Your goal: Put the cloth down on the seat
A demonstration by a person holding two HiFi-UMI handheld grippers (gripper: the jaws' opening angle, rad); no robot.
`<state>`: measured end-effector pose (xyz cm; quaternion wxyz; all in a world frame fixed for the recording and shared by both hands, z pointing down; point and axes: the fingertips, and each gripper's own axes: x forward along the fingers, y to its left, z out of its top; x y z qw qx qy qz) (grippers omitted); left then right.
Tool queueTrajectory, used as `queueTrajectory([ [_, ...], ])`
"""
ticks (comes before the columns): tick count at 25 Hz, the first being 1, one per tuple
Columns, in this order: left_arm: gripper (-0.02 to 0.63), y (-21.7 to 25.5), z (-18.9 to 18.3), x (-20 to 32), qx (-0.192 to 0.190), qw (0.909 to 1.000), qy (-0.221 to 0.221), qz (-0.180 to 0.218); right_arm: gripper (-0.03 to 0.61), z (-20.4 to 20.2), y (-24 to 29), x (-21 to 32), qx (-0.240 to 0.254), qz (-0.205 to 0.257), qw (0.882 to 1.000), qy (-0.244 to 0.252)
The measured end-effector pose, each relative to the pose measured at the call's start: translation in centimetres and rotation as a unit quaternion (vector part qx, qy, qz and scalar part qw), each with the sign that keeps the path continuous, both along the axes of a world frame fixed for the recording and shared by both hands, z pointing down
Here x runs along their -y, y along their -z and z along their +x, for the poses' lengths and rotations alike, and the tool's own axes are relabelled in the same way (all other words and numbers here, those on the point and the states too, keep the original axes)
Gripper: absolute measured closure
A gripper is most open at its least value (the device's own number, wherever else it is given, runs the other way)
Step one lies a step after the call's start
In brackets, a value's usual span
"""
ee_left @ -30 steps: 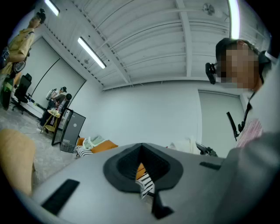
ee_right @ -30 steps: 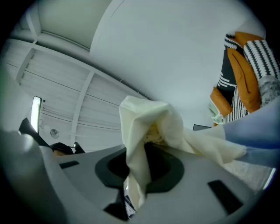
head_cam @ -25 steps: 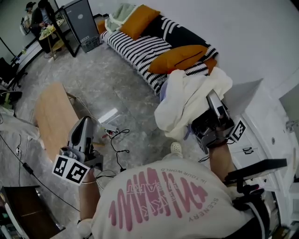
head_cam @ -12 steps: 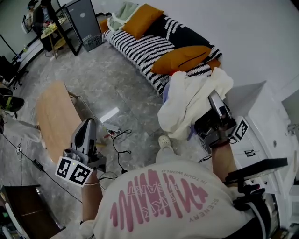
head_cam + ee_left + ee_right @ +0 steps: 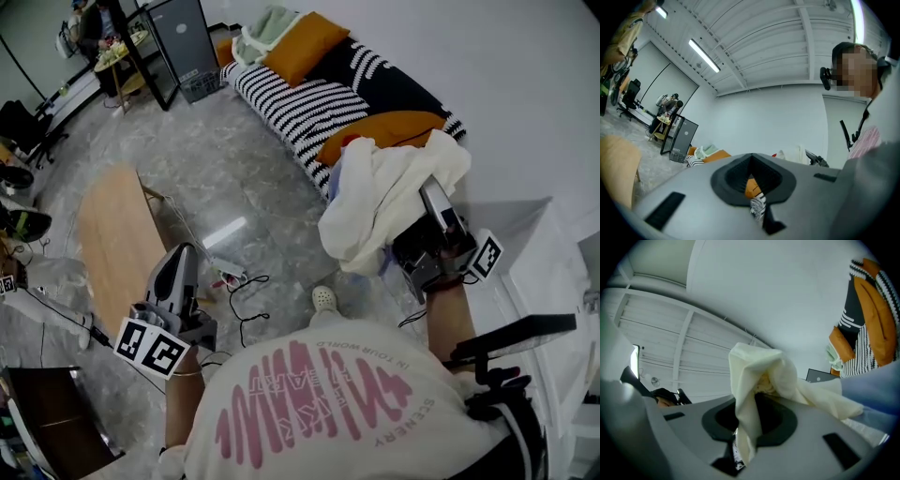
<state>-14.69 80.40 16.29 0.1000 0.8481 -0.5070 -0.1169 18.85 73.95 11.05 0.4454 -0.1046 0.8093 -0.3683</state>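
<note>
A bunched cream cloth hangs from my right gripper, which is shut on it and held up just short of the sofa's near end. In the right gripper view the cloth wells up from between the jaws of the right gripper and drapes to the right. The black-and-white striped sofa seat lies ahead, with orange cushions on it. My left gripper is low on the left over the floor, shut and holding nothing; the left gripper view shows the left gripper aimed toward the sofa.
A light wooden table stands at the left, with cables on the marble floor beside it. A white cabinet is at the right. A black tower and people are at the far back left.
The view has shifted a little, so the sofa sits slightly further right and lower. Both grippers keep the same pose, and the cloth stays gripped in the right one.
</note>
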Motion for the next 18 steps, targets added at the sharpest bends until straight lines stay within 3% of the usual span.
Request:
queueTrajectory([
  [5, 0.606, 0.7, 0.9, 3.5, -0.012, 0.9999, -0.003, 0.009, 0.509, 0.5, 0.6, 4.8, -0.001, 0.007, 1.000, 0.000],
  [14, 0.606, 2.0, 2.2, 12.2, -0.004, 0.9992, 0.039, -0.002, 0.509, 1.5, 2.3, 15.9, -0.015, 0.009, 0.999, 0.028],
  [18, 0.606, 2.4, 2.6, 12.6, 0.001, 0.9988, 0.048, 0.012, 0.509, 1.7, 2.4, 16.8, -0.012, 0.016, 0.999, 0.035],
])
